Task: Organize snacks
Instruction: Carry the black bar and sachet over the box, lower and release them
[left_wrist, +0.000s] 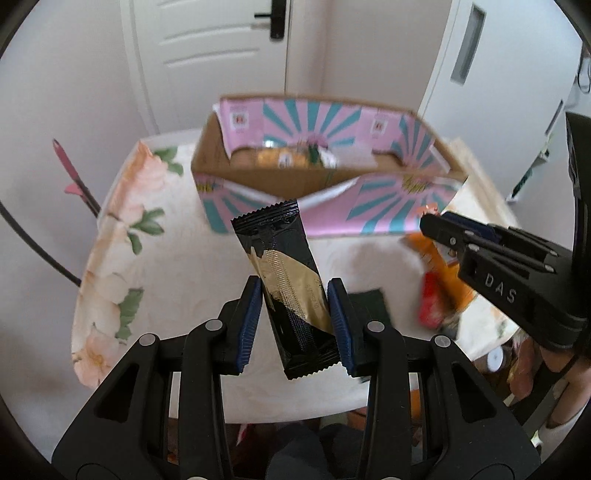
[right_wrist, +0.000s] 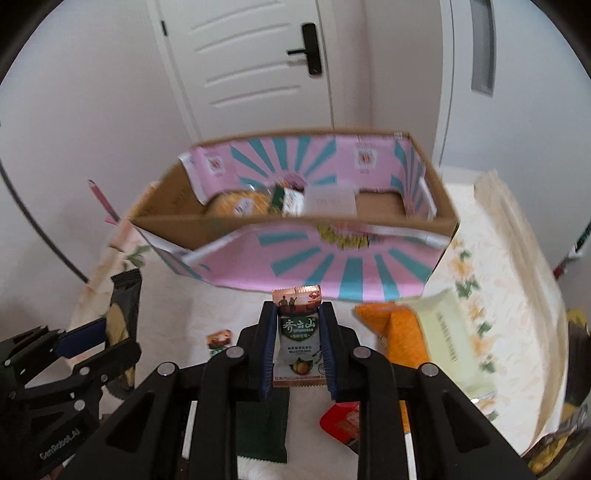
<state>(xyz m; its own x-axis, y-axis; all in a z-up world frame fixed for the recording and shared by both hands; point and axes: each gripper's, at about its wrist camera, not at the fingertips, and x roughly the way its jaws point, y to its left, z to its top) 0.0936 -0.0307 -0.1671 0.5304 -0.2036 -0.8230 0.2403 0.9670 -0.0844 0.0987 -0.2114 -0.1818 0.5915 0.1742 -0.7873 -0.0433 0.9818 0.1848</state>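
Note:
My left gripper (left_wrist: 294, 291) is shut on a black and gold snack bar (left_wrist: 286, 280), held upright above the table in front of the pink and teal cardboard box (left_wrist: 332, 210). My right gripper (right_wrist: 297, 317) is shut on a small white and green snack packet (right_wrist: 298, 339), held just before the same box (right_wrist: 332, 266). The box holds several snacks (right_wrist: 258, 201) at its back left. The left gripper with the black bar (right_wrist: 123, 295) shows at the left of the right wrist view. The right gripper (left_wrist: 439, 225) shows at the right of the left wrist view; its packet is hidden there.
The table has a floral cloth (left_wrist: 122, 258). On it lie an orange packet (right_wrist: 399, 332), a pale green pack (right_wrist: 450, 339), a red packet (right_wrist: 343, 421), a dark green packet (right_wrist: 264, 424) and a small packet (right_wrist: 219, 339). A white door (right_wrist: 255, 62) stands behind.

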